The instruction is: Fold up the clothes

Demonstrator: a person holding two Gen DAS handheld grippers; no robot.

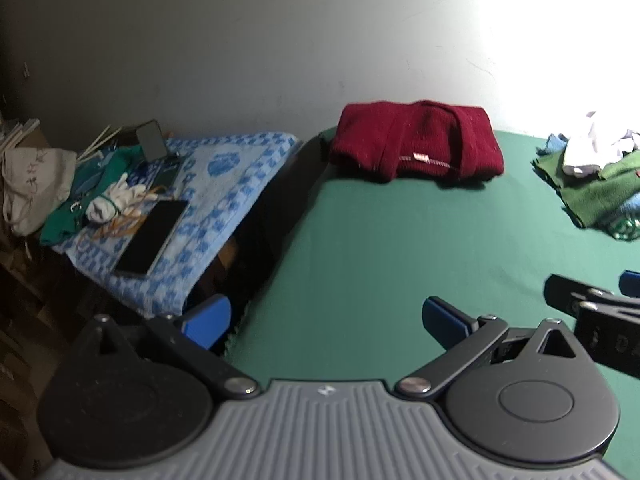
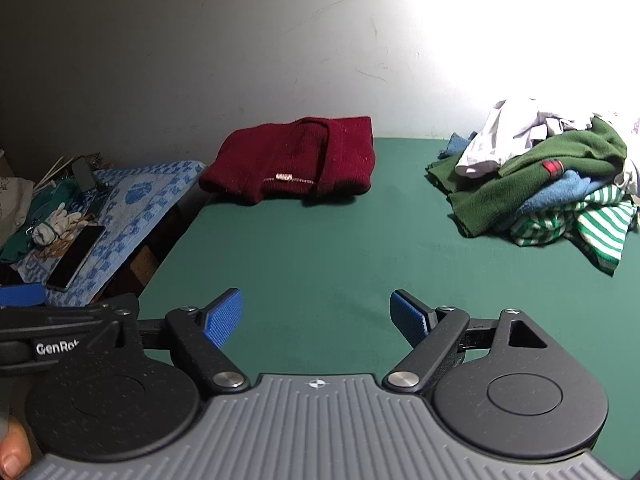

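A folded dark red knit sweater [image 1: 416, 142] [image 2: 292, 160] lies at the far side of the green table [image 1: 380, 260] [image 2: 320, 248], by the wall. A heap of unfolded clothes [image 2: 556, 184] [image 1: 596, 172], green, blue, white and striped, sits at the far right. My left gripper [image 1: 326, 320] is open over the table's left edge with nothing between its blue pads. My right gripper [image 2: 318, 316] is open as well and empty, well short of both the sweater and the heap. In the right wrist view the left gripper's body [image 2: 60, 336] shows at the left; in the left wrist view the right gripper [image 1: 592, 304] shows at the right.
Left of the table stands a lower surface under a blue patterned towel [image 1: 216, 192] [image 2: 132, 208], carrying a dark phone [image 1: 154, 236] [image 2: 76, 256], white gloves [image 1: 116, 196], green cloth and a beige bag [image 1: 36, 184]. A dark gap separates it from the table. A plain wall rises behind.
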